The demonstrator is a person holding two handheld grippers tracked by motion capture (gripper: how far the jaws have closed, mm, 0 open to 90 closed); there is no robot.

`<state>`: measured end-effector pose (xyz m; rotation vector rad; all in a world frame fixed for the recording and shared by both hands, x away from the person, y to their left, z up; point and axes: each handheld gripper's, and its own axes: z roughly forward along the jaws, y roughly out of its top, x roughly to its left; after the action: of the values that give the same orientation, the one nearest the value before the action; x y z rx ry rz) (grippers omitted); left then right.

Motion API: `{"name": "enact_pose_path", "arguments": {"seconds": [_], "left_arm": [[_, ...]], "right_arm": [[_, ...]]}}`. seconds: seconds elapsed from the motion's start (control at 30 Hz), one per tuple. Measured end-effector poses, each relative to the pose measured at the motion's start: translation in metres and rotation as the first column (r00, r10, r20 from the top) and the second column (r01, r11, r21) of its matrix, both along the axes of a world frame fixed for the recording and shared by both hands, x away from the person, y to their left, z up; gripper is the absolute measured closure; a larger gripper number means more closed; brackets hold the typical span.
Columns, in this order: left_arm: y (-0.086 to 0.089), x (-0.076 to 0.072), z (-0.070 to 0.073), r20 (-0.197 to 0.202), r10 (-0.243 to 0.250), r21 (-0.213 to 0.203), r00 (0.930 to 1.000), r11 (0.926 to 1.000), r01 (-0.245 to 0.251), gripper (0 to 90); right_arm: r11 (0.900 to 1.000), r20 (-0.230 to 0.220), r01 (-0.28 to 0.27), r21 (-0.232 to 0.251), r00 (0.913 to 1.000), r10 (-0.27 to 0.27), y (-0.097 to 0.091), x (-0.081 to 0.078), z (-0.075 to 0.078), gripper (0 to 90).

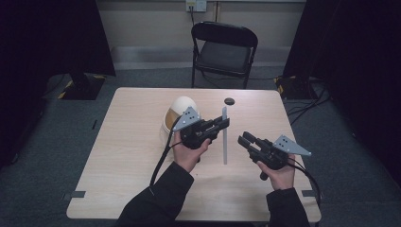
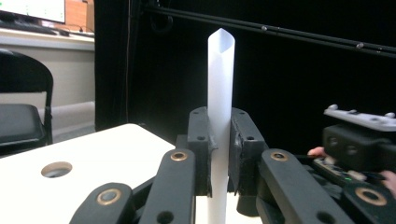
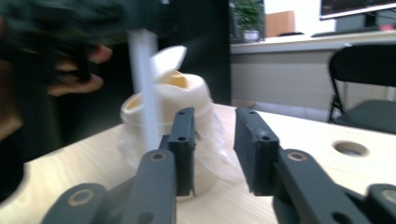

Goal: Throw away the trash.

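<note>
Straw (image 2: 220,93) stands upright mid-surface (image 1: 127,156), clenched in my left claw (image 1: 222,124). Right claw (image 1: 246,138) hangs released just right of it, apart. Cream cup (image 1: 179,112) sits behind the left claw, far-left.

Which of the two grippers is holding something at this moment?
The left gripper: its jaws are closed on the upright white tube. The right gripper has open jaws with nothing between them.

No text, label, brand, number or sign could be read on anything in any of the three views
</note>
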<state>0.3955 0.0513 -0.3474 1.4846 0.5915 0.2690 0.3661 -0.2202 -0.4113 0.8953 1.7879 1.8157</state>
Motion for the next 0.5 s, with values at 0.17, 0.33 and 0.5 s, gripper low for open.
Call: {"name": "enact_pose_path", "arguments": {"seconds": [0.17,0.33,0.5], "left_arm": [[0.017,-0.009,0.009,0.023,-0.002,-0.015,0.9997,0.9999,0.002,80.5],[0.033,-0.021,0.021,0.056,-0.004,-0.035,0.9984,0.9994,0.006,80.4],[0.049,-0.030,0.031,0.087,0.004,-0.043,0.9962,0.9991,0.000,80.4]], "right_arm": [[0.9958,-0.063,0.067,-0.062,0.9955,-0.071,-0.009,0.007,-0.014,58.8],[0.9793,-0.141,0.128,-0.157,0.9786,-0.150,-0.016,0.015,-0.034,49.7],[0.9583,-0.199,0.172,-0.228,0.9553,-0.219,-0.023,0.020,-0.052,41.9]]}}
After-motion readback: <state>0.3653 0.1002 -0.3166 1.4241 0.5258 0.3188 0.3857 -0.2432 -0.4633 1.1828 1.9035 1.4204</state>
